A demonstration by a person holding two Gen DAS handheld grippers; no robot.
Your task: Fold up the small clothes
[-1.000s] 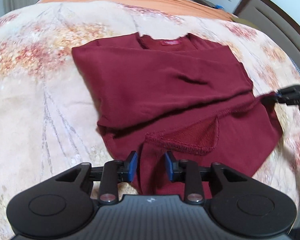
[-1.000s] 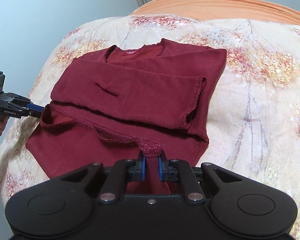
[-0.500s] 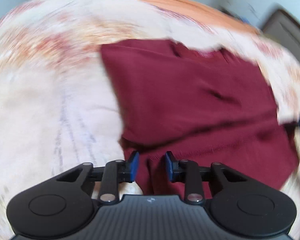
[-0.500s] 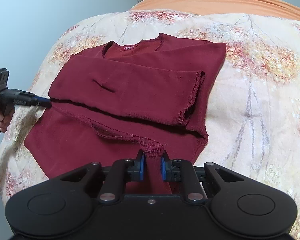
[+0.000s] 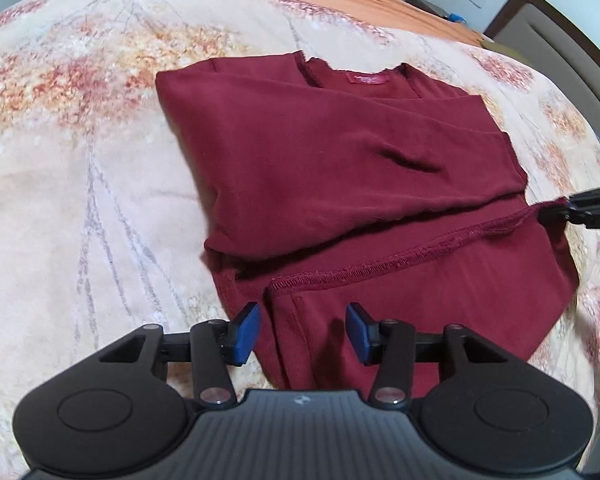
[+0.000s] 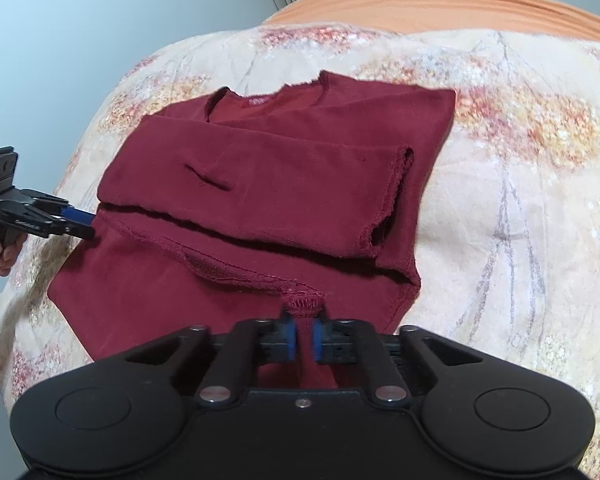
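A dark red long-sleeved top [image 5: 332, 168] lies on the bed with its sleeves folded across the body; it also shows in the right wrist view [image 6: 268, 176]. My left gripper [image 5: 304, 332] is open over the near left corner of the hem, with cloth between its blue pads. It shows from the side in the right wrist view [image 6: 76, 222], fingertips at the hem's edge. My right gripper [image 6: 302, 334] is shut on the hem of the top. It shows at the right edge of the left wrist view [image 5: 556, 214], pinching the hem.
The top rests on a cream blanket with an orange flower print [image 5: 80, 160]. An orange sheet [image 6: 440, 4] covers the far end of the bed. A brown headboard [image 5: 556, 40] stands at the far right.
My left gripper has opened wider and swung along the hem's left corner. The folded-back flap of hem now lies flatter. My right gripper keeps its hold.
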